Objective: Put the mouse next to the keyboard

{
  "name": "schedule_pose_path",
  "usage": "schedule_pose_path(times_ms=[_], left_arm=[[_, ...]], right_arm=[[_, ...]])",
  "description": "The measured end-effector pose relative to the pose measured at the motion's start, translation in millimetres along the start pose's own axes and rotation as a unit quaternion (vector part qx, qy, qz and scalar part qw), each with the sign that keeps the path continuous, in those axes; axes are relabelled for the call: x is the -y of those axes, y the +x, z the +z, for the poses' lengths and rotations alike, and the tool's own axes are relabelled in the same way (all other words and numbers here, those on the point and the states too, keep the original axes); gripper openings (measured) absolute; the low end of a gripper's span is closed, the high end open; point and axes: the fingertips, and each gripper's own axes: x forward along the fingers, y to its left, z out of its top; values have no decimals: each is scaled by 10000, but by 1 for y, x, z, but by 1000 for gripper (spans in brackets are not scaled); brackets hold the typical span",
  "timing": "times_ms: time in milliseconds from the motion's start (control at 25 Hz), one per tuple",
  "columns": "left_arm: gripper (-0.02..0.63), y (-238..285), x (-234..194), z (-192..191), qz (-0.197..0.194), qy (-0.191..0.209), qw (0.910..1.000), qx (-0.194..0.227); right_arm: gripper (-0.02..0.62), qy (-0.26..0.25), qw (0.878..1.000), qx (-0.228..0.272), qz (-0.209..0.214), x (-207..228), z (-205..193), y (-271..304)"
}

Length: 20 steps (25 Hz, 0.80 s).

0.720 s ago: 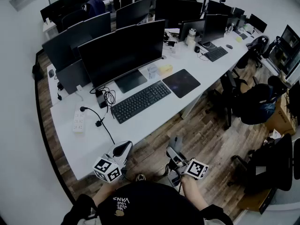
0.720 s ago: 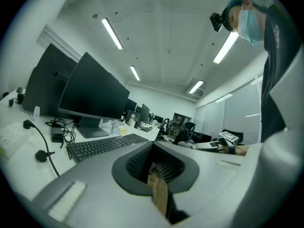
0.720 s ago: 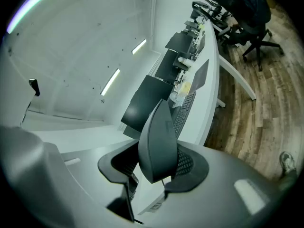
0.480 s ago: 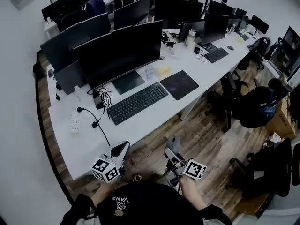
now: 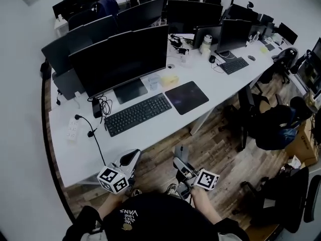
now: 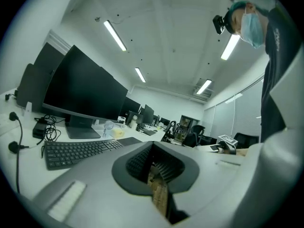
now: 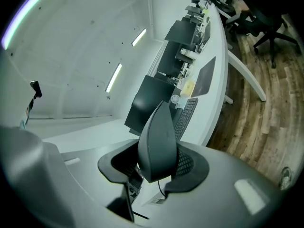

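The right gripper (image 5: pixel 181 160), level and just off the desk's (image 5: pixel 83 157) near edge, has its fingers clamped on a dark mouse (image 7: pixel 159 141), well apart from the keyboard (image 5: pixel 138 114). The left gripper's (image 5: pixel 130 158) fingers are closed together and empty.

Open-plan office: long white desk (image 5: pixel 83 157), rows of monitors (image 5: pixel 120 59) at 11 o'clock, keyboard (image 5: pixel 138 114), swivel chairs (image 5: pixel 271 122) at 3 o'clock, ceiling strip lights (image 6: pixel 115 35).

I see the long white desk (image 5: pixel 120 139) carrying a flat black keyboard (image 5: pixel 138 114), a dark rectangular mouse pad (image 5: pixel 186 97) just beside it, a black monitor stand (image 5: pixel 129 90) and a white power strip (image 5: pixel 72 129).
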Motion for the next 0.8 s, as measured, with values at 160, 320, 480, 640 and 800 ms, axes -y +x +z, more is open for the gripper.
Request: schedule_pose_path(times_ms=[160, 320, 480, 640, 800], left_arm=[[2, 30, 21, -9, 116, -133, 9998, 70], [2, 61, 49, -15, 177, -251, 9992, 249], [2, 80, 75, -29, 190, -347, 9989, 251], [2, 92, 84, -39, 213, -378, 9990, 101], [2, 102, 83, -37, 260, -366, 9990, 84]], right_arm=[[179, -58, 9998, -175, -34, 16, 31, -22], [178, -178, 9993, -311, -35, 28, 61, -45], [178, -151, 9990, -412, -41, 41, 77, -62], [178, -63, 9992, -404, 0, 51, 86, -68], [176, 39, 9993, -379, 16, 58, 90, -71]])
